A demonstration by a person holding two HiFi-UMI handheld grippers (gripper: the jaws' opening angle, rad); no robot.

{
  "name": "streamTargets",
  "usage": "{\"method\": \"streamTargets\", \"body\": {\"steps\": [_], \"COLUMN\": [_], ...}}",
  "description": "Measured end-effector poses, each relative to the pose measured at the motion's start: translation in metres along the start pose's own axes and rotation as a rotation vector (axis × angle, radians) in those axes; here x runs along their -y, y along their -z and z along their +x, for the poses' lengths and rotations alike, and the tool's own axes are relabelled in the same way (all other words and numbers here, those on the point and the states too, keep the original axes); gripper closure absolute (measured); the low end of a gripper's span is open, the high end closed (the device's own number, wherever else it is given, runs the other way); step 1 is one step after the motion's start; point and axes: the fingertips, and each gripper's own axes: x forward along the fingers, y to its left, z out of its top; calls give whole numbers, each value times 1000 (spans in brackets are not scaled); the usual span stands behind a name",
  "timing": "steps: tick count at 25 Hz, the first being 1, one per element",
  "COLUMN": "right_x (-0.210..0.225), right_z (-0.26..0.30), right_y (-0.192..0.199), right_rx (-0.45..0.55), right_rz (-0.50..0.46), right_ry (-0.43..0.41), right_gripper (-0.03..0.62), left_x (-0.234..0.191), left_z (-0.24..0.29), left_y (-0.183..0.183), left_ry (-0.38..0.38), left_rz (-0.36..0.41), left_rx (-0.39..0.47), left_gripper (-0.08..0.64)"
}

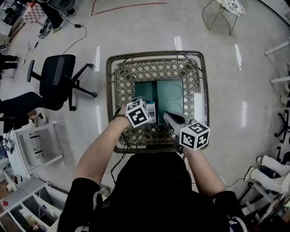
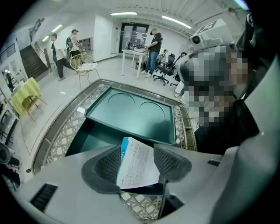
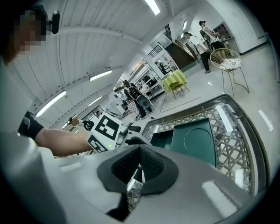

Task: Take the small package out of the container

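The small package (image 2: 137,163), white with fine print and a blue edge, is pinched upright between the pads of my left gripper (image 2: 138,159), which is shut on it. It hangs above the near side of the teal container (image 2: 131,111), whose flat lid flap bears two round impressions. In the head view the left gripper (image 1: 148,112) holds the package (image 1: 152,111) over the container (image 1: 170,93) inside the wicker basket (image 1: 154,55). My right gripper (image 1: 169,118) is just to the right, over the basket's near part. Its jaws (image 3: 140,164) are shut with nothing between them.
The wicker basket (image 2: 61,133) stands on a glossy floor, and a white strip (image 1: 198,106) lies along its right inner side. A black office chair (image 1: 59,79) stands to the left, a white rack (image 1: 36,149) at lower left, a wire chair (image 1: 224,11) far off. People stand in the background (image 2: 153,46).
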Motion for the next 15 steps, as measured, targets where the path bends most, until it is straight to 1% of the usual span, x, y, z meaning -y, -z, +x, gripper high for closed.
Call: {"method": "streamTargets", "body": {"steps": [4,8,14,15], "right_x": [-10,-14,-18,-17], "right_z": [4,14,29,32], "right_y": [-3,10,22,25], "right_rx": [-13,-68,-127,-140], "right_rz": [-28,-77,-141,-154], "right_ry": [-5,-7,-6,-6], "right_gripper": [581,581,580,553], "left_x": [13,28,50,52], "left_z": [-17,-28,-42,-44], "left_y": [2,5,8,9], "left_ry": [-12,-20,11,16], "left_rz": [-22,-32,-43,-44], "left_rx": [56,102,186,199], "left_gripper": [324,324,324,324]}}
